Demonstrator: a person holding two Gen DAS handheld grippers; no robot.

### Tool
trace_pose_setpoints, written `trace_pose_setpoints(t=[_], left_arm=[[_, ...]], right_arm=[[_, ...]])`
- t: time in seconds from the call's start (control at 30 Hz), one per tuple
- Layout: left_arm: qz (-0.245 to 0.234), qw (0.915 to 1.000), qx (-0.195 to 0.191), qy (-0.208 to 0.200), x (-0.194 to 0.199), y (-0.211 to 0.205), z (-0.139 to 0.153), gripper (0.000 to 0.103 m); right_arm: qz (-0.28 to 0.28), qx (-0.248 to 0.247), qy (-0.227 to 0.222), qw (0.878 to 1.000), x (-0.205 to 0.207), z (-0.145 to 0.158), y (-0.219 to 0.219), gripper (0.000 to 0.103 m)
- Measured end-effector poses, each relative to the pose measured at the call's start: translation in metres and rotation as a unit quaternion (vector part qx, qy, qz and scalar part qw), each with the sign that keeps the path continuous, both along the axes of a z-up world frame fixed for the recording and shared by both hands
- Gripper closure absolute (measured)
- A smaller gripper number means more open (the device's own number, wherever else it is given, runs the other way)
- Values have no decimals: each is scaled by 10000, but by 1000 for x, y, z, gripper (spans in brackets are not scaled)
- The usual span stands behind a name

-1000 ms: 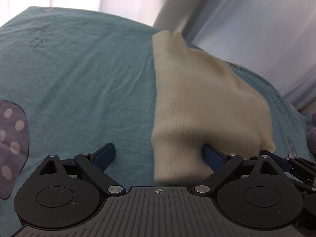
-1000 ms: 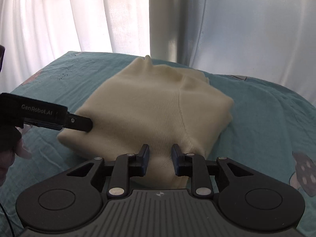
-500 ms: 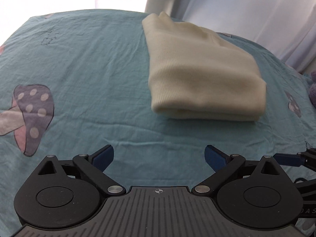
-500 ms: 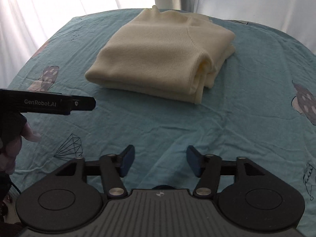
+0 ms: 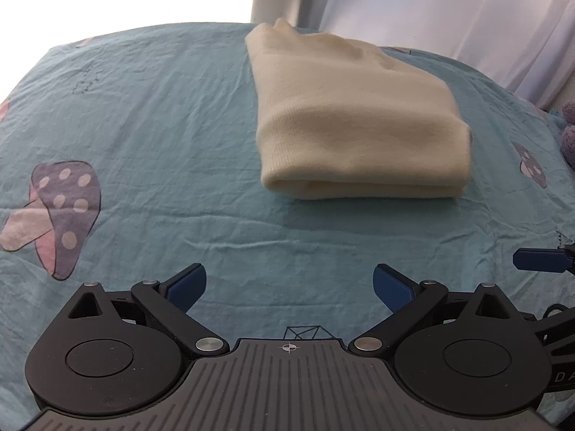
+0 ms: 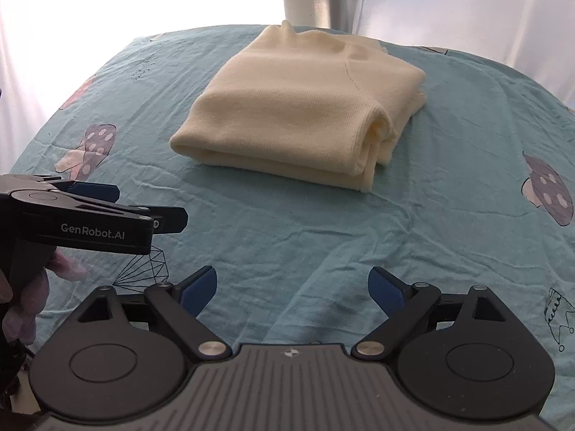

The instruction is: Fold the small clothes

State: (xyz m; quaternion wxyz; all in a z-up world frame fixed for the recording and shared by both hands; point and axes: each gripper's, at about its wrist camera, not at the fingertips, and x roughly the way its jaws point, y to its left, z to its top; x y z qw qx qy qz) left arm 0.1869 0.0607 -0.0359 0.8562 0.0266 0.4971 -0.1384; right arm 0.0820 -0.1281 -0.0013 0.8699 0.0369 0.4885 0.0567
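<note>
1. Cream knit, soft and finely ribbed, makes up the sweater [image 5: 355, 125]; it is folded into a thick rectangle with rounded fold edges.
2. Its near edge is a smooth roll, and in the right wrist view the layers show as loose folds at its right end.
3. It lies flat on the far middle of the sheet [image 5: 161, 115], well apart from both grippers.
4. That sheet is teal cotton, wrinkled, printed with spotted mushrooms [image 5: 57, 212] and a line-drawn diamond [image 6: 143, 269].
5. White curtains [image 5: 449, 7] hang behind the bed.
6. The left gripper [image 5: 289, 283] is black with blue pads; its jaws stand wide apart with only the sheet under them.
7. The right gripper [image 6: 291, 287] points down at the sheet; its jaws have just been opening and are now wide, with nothing between them.
8. A hand [image 6: 25, 298] holds the left gripper's handle at the left edge of the right wrist view.
</note>
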Motion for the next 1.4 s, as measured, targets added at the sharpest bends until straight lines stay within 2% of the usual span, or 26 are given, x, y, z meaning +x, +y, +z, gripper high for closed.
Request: trace_pose_setpoints(t=[0.23,0.4,0.57,0.7,0.8,1.1,1.4], left_arm=[[-33,10000,39,4,1,-2,-1,1],[25,10000,-24,-27,5,1,0,1],[251,9985,-484,-71,25,15,9,1],[484,9963,-700,-134,43,25,19,1],[462,9970,-591,-193,43,22,23,1],[587,9977,-318,-84,41,15,20,0],[544,9984,87,-87,33,10,23,0]], right_arm=[[-136,-174,-115,9997,-2,5,-6,7],[-291,-30,-130,9995,2,8,-17,7],[-443,129,-342,9983,10,13,-29,7],[-674,300,-397,9965,24,15,-43,7],[-724,370,-292,9963,37,16,-45,7],[-629,-858,-584,9926,46,25,-19,4],[-551,-833,-369,9943,40,29,-5,4]])
